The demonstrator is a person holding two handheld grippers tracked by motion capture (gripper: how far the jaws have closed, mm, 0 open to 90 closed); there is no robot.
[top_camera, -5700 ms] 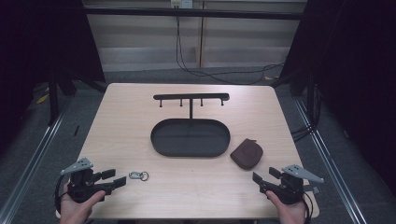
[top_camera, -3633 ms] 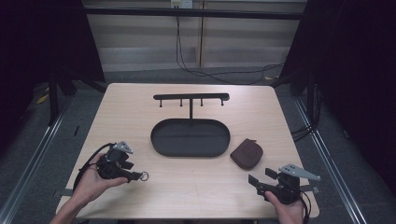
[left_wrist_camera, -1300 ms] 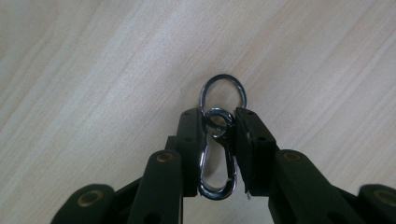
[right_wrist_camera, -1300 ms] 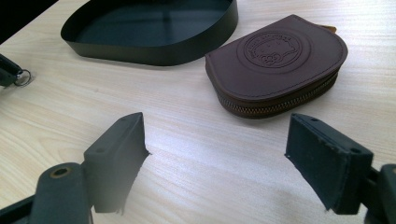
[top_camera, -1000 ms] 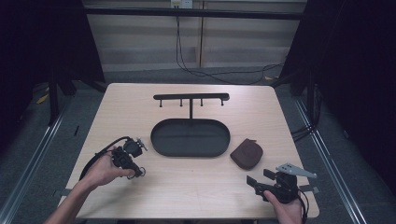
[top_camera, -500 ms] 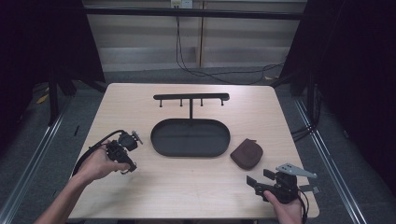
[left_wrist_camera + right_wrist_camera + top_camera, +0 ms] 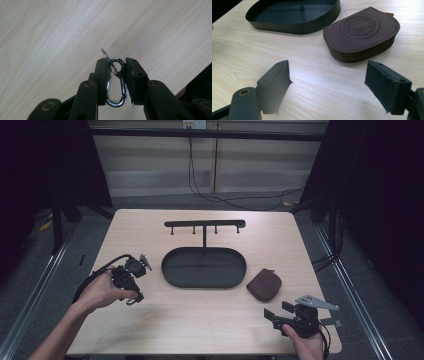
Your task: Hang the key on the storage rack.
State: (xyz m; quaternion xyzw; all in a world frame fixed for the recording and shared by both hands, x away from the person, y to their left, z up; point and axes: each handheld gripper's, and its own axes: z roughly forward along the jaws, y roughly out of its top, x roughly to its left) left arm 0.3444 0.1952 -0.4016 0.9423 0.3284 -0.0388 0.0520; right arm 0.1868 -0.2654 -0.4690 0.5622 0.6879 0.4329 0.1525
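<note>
Jaws of the left gripper [image 7: 115, 82] pinch the silver metal snap-hook clip [image 7: 115, 83] above bare wood at centre frame; I'd lift steadily toward the black hook rack [image 7: 205, 224], grip unchanged.

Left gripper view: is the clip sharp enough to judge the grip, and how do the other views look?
Left gripper view: carabiner clip sharp, bright glints. Right gripper view: pouch crisp, nearest jaws soft. High view: table evenly lit, surroundings dark.
</note>
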